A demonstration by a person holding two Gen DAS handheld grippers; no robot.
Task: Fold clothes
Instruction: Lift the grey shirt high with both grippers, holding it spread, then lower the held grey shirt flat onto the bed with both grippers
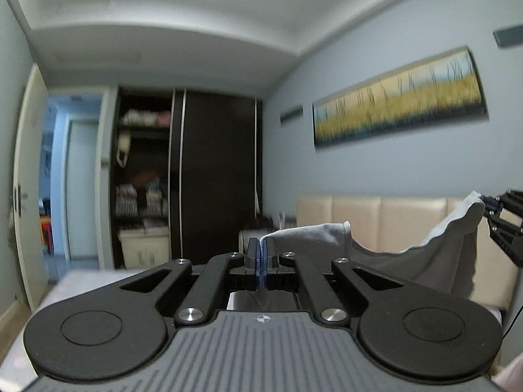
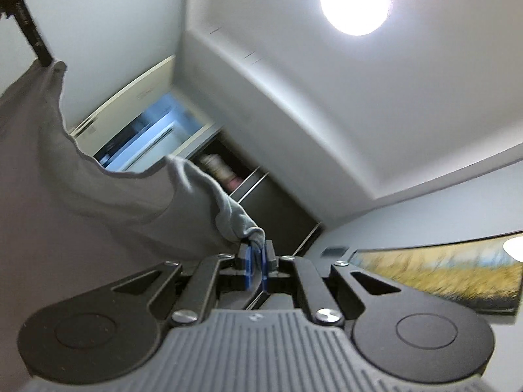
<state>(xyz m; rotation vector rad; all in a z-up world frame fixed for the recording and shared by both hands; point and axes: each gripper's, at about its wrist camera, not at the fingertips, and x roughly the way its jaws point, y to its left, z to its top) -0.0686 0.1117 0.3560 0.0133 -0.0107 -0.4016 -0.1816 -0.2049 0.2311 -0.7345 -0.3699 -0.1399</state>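
A bedroom with pale blue-grey walls [image 1: 376,170] forms the backdrop, a dark wardrobe [image 1: 215,176] standing at the far end beside an open door [image 1: 29,179]. The left gripper [image 1: 262,251] has its blue pads pressed together on a corner of a grey T-shirt [image 1: 425,261], which is held up in the air. From there the cloth sags in a curve across to the right gripper [image 1: 488,209], seen at the right edge of the left wrist view, which holds the other raised corner. In its own view the right gripper [image 2: 256,254] is clamped on a bunched fold of the T-shirt [image 2: 81,212], and the fabric spreads away to the left. Behind the shirt is a cream padded headboard [image 1: 376,219], and above it a long landscape painting [image 1: 398,98]. The right wrist view tilts upward to a lit ceiling lamp [image 2: 355,0].
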